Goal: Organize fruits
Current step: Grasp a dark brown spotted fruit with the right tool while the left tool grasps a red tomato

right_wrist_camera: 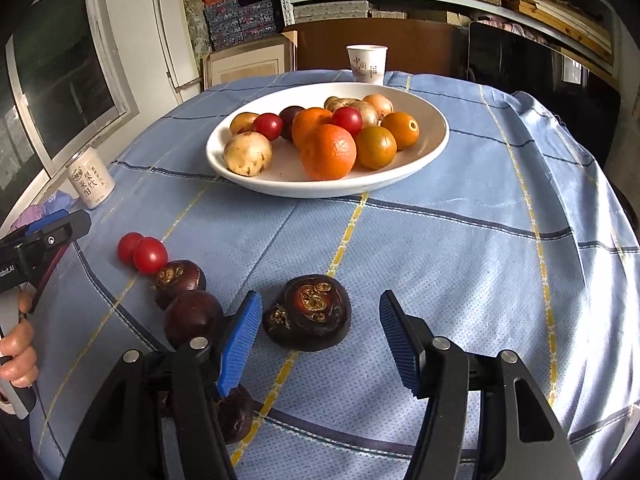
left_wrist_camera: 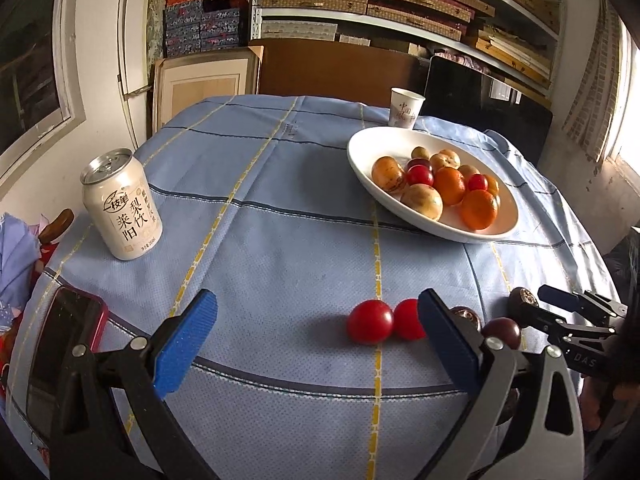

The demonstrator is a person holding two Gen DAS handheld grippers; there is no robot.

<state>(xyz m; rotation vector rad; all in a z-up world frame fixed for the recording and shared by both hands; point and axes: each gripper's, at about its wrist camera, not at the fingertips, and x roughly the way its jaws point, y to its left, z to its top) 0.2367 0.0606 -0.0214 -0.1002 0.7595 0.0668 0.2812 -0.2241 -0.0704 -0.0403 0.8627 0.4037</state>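
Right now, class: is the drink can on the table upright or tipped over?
Upright. The drink can stands on its base on the blue tablecloth, its silver top facing up; the right wrist view agrees.

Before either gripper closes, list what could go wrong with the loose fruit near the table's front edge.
1. The two red tomatoes touch each other; the open left gripper closing on one may nudge the other rolling toward the edge.
2. The dark water chestnut lies between the open right gripper pads, off-centre toward the left pad, so it could get pushed aside.
3. Another dark fruit sits just outside that pad and might get bumped.
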